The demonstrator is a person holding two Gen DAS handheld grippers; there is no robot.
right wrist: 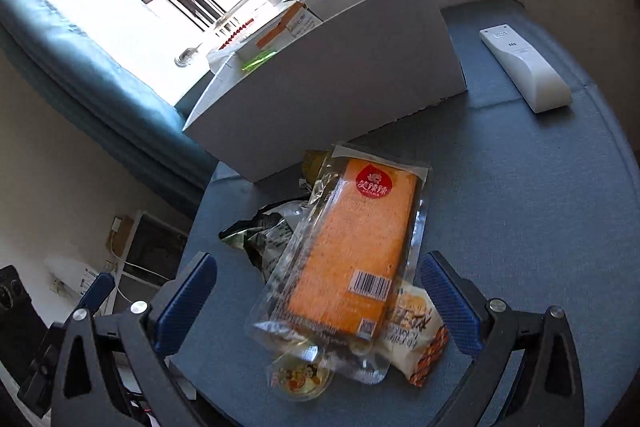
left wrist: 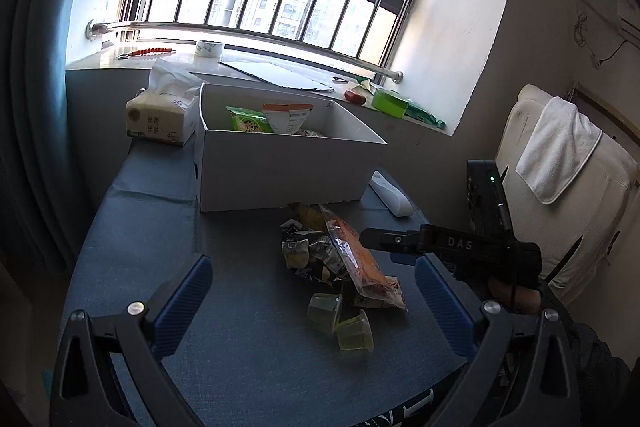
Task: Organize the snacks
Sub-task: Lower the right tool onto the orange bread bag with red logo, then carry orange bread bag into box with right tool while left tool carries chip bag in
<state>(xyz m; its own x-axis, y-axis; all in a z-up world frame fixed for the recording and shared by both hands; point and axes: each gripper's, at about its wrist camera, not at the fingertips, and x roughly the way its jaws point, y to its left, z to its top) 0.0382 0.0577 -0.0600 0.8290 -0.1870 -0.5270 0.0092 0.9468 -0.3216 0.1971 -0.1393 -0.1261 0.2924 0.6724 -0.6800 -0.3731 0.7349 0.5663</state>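
On the far left of the blue woven tablecloth (left wrist: 132, 227), a soft paper tissue pack (left wrist: 160, 117) stands against the windowsill with a crumpled tissue poking from its top. Just beside it to the right sits a white cardboard box (left wrist: 280, 167), rectangular and open-topped; inside it a glossy green snack bag (left wrist: 248, 119) and an orange-and-white packet (left wrist: 290, 117) stand upright against the far wall.

In front of the box lies the loose heap of snacks. A crinkled foil bag (left wrist: 308, 253) in black and silver lies to the left, and a long orange cake in a clear plastic wrapper (right wrist: 352, 251) rests partly across it, its red round label toward the box. Two small clear jelly cups (left wrist: 340, 323) with yellowish filling lie tipped at the near end of the heap, touching each other. A cream wrapped snack (right wrist: 416, 343) peeks out from under the cake's near right corner.

The left gripper (left wrist: 314, 291) has its ribbed blue pads spread wide, holding nothing, above the heap. The right gripper (right wrist: 318, 293) is likewise spread wide, straddling the cake wrapper without touching it.

Right of the box, a smooth white plastic remote (right wrist: 524, 67) lies flat on the cloth.
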